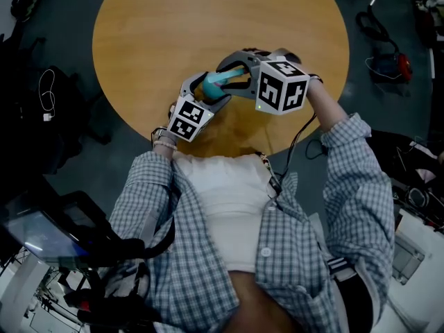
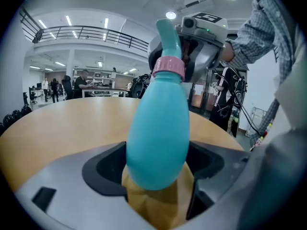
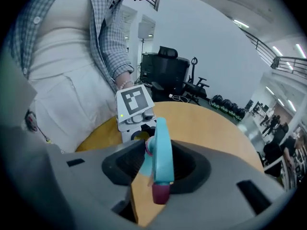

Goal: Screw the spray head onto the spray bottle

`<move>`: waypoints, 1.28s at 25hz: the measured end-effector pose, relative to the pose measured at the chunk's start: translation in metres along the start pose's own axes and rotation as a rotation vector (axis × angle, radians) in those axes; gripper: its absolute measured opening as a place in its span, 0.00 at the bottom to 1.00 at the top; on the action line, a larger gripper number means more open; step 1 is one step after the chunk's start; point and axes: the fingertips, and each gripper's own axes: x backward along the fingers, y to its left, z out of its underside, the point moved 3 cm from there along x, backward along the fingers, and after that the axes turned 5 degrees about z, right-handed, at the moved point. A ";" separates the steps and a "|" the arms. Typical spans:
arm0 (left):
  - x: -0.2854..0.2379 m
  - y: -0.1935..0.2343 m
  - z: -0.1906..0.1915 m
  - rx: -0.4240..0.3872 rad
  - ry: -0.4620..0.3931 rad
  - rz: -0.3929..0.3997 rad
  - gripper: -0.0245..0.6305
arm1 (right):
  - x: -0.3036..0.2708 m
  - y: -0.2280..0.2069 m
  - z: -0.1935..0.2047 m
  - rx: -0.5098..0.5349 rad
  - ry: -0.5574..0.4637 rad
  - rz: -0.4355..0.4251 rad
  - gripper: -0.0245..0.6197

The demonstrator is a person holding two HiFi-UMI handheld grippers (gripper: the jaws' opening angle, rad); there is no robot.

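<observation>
A teal spray bottle (image 2: 158, 128) leans away from me in the left gripper view, its rounded body clamped between the jaws of my left gripper (image 2: 158, 186). A pink collar (image 2: 169, 67) rings its neck, and the teal spray head (image 2: 168, 32) sits on top. My right gripper (image 3: 158, 176) comes at the head from the far side, and in the right gripper view the spray head (image 3: 160, 152) lies between its jaws, with the maroon nozzle (image 3: 160, 193) nearest the camera. In the head view both grippers meet over the near edge of the round wooden table (image 1: 208, 26), with the bottle (image 1: 211, 83) between them.
My torso stands close against the table's near edge. Dark bags and a white cable (image 1: 47, 92) lie on the floor at the left. A red-and-black item with cords (image 1: 399, 64) is on the floor at the right. Office chairs and people stand far off.
</observation>
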 end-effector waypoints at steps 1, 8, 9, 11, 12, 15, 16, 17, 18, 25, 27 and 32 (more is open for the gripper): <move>0.000 0.000 0.001 0.001 0.000 0.000 0.63 | -0.002 0.001 0.000 0.011 0.004 -0.015 0.24; 0.001 0.001 0.003 0.008 -0.003 -0.006 0.63 | -0.005 0.000 -0.004 -0.056 0.051 -0.021 0.23; 0.002 0.001 0.003 0.009 -0.004 -0.009 0.63 | -0.005 0.000 -0.006 -0.074 0.063 0.013 0.23; 0.004 0.001 0.002 0.010 -0.006 -0.019 0.63 | -0.005 0.003 -0.008 -0.122 0.090 0.099 0.23; 0.004 0.000 0.002 0.013 -0.007 -0.025 0.63 | -0.005 0.004 -0.009 -0.161 0.099 0.142 0.23; 0.004 -0.001 0.002 0.024 -0.009 -0.042 0.63 | -0.004 0.005 -0.008 -0.341 0.108 0.254 0.23; 0.004 -0.001 0.001 0.027 -0.009 -0.049 0.63 | -0.003 0.004 -0.008 -0.406 0.110 0.292 0.23; 0.004 0.000 0.001 0.031 -0.009 -0.057 0.63 | -0.003 0.003 -0.008 -0.468 0.115 0.337 0.23; 0.004 0.000 0.000 0.035 -0.010 -0.065 0.63 | -0.002 0.003 -0.008 -0.531 0.124 0.391 0.23; 0.002 -0.001 -0.004 0.046 -0.018 -0.101 0.63 | -0.001 0.008 -0.008 -0.890 0.149 0.780 0.23; 0.001 -0.001 -0.004 0.047 -0.019 -0.104 0.63 | -0.001 0.007 -0.007 -0.940 0.142 0.829 0.23; 0.002 -0.003 -0.004 0.042 -0.019 -0.094 0.63 | -0.001 0.010 -0.006 -0.894 0.083 0.772 0.23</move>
